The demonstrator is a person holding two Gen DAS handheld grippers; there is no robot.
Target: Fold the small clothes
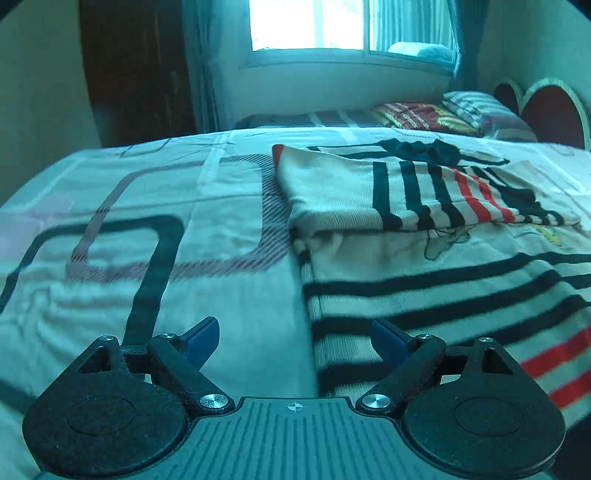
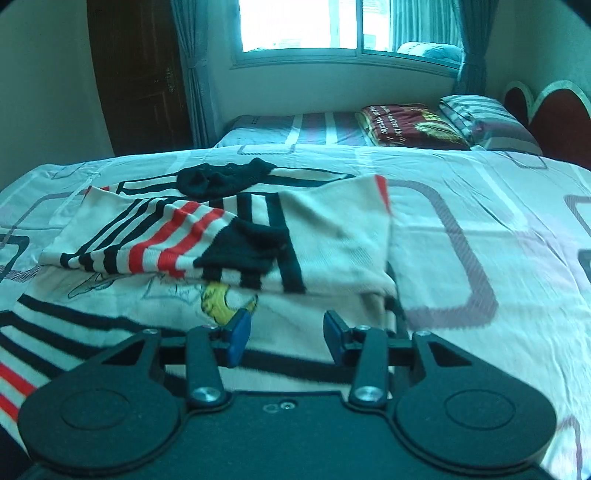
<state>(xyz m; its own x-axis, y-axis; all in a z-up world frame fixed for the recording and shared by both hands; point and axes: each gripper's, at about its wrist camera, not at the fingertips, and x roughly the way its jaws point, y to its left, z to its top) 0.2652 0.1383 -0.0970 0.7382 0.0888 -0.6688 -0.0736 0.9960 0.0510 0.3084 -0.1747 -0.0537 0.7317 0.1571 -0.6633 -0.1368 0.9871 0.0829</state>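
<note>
So I've got the sweater [image 1: 424,266] laid out on the bed [image 1: 147,206], cream knit with black and red stripes. Both sleeves are folded in across the chest, and there's a cartoon print peeking out under them.

My left claw [image 1: 293,341] is wide open with nothing in it, blue pads [image 1: 201,339] spread apart. It hangs right over the sweater's left edge, so the hem stripes sit at about 3 o'clock from the claw and bare sheet at 9. The folded sleeve [image 1: 406,195] is up at 1 o'clock, lying flat over the body.

My right claw [image 2: 286,338] is open too and holds nothing, though the gap is narrower than on the left one. It sits low over the sweater's [image 2: 110,325] right side, with the yellow bit of the print [image 2: 218,306] just past the left pad at 11 o'clock. The sleeve pile [image 2: 229,236] is dead ahead at 12, one black cuff [image 2: 251,247] on top. The dark collar [image 2: 221,177] is further back, also around 12. Pillows [image 2: 424,125] at 1 o'clock, by the window [image 2: 332,26].
</note>
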